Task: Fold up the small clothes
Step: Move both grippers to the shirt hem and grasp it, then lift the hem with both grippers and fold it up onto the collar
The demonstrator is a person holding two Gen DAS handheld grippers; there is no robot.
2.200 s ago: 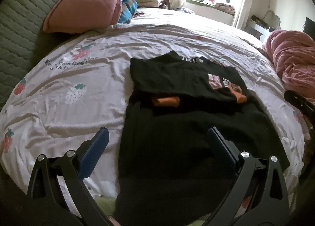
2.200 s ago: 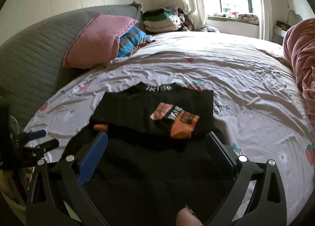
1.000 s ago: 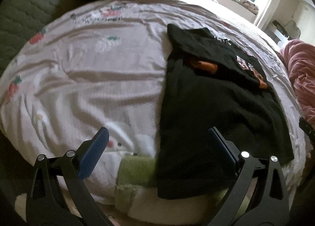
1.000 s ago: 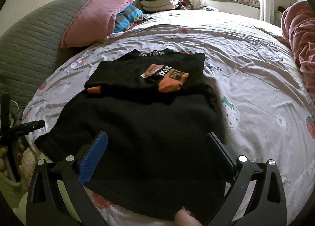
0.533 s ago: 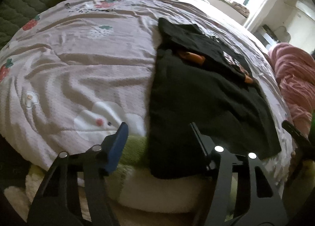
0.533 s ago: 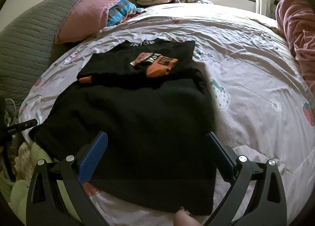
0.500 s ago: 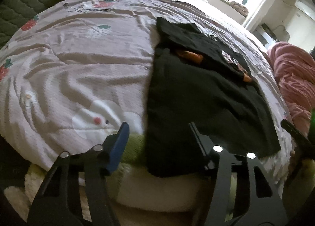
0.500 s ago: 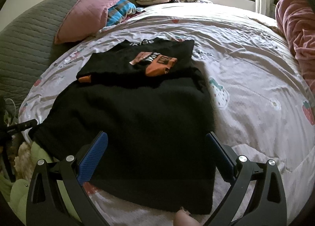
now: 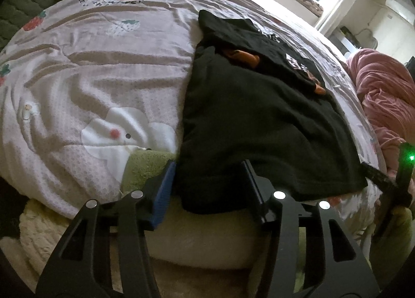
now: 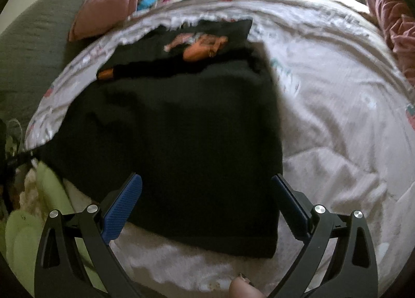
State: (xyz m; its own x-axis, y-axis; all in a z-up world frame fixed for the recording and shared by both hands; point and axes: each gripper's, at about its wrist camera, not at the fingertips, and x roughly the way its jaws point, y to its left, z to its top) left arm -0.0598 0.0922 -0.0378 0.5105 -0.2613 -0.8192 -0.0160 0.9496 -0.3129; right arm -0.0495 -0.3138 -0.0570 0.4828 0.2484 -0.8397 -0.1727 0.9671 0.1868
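Left wrist view: the black garment (image 9: 259, 121) is laid flat on the bed (image 9: 90, 69), its long axis running from the near edge of the bed toward the headboard side, with the hem hanging slightly over that near edge. The far end is seen to be folded back, an orange print (image 9: 241, 56) showing there. The left gripper (image 9: 207, 183) is held at the near left corner of the hem, its jaws parted but fairly narrow, and the corner cloth lies between them; no pinch is made yet, as judged from the gap on both sides.

In the right wrist view, which is blurred, the right gripper (image 10: 207, 202) is seen with its jaws spread wide and nothing in them, set over the hem toward its near right corner. The hem lies just ahead of and below both grippers, so each corner is nearest to the gripper on its own side. The coming move is judged to be a pinch at both hem corners, followed by a lift toward the folded far end along the long axis.
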